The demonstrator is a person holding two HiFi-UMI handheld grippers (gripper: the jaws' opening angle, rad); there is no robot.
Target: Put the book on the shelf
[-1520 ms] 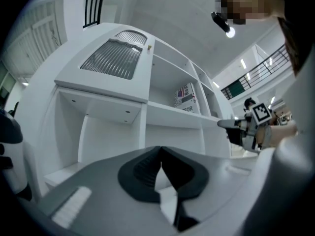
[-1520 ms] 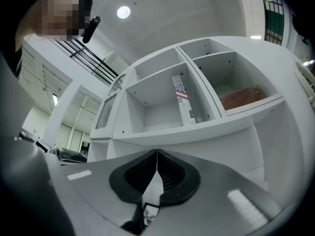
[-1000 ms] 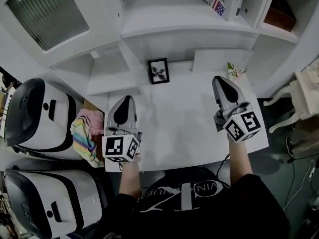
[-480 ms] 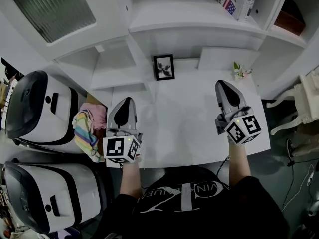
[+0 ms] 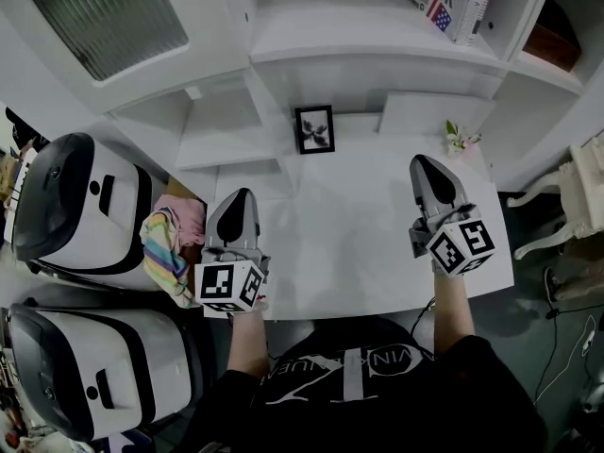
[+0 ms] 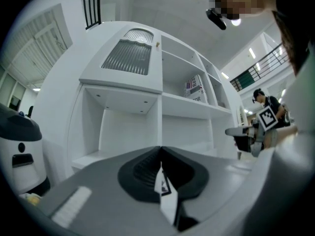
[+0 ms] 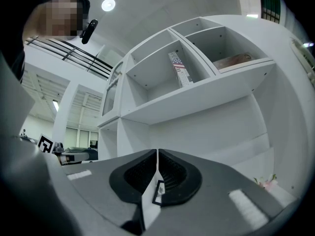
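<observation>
The book (image 5: 451, 3), white with a flag print, stands upright in a shelf compartment (image 5: 377, 55). It also shows in the left gripper view (image 6: 195, 88) and the right gripper view (image 7: 180, 69). My left gripper (image 5: 238, 196) hovers over the white table's (image 5: 349, 225) left side, jaws shut with nothing between them (image 6: 160, 149). My right gripper (image 5: 420, 161) is over the table's right side, also shut and empty (image 7: 157, 151). Both are well below the book and apart from it.
A small framed picture (image 5: 314, 128) and a little flower (image 5: 460, 138) stand at the back of the table. A brown object (image 5: 554, 50) lies in the compartment right of the book. Two white and black machines (image 5: 66, 210) and a striped cloth (image 5: 170, 248) are at the left.
Both grippers have sunk lower before the shelf, so it looms higher in their views. The book has stayed in its compartment. Both jaws remain shut.
</observation>
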